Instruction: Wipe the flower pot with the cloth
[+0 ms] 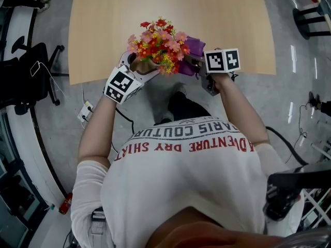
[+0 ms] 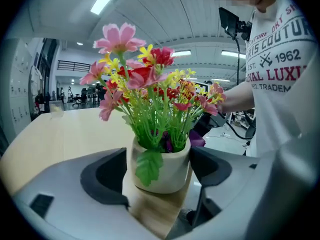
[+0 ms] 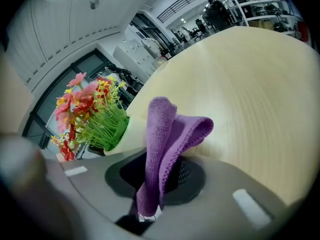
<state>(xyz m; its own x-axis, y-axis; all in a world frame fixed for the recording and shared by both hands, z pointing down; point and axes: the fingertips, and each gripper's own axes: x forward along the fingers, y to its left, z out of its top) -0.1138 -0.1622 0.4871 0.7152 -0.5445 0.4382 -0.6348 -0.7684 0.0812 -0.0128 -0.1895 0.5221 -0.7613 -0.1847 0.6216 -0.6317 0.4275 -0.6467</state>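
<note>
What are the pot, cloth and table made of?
Pot: probably glazed ceramic, maybe plastic; smooth cream wall, soft sheen.
Cloth: microfibre-like, purple; fine knitted texture, limp folds.
Table: likely wood-look laminate; pale, even grain, matte.

purple cloth (image 3: 160,134), cream flower pot (image 2: 172,171)

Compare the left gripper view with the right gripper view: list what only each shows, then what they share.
Only the left: the left tool clamped on the sides of the flower pot, and the person's printed shirt. Only the right: the right tool pinching the folded purple cloth. Both: the flowers, the flower pot, the wooden table.
</note>
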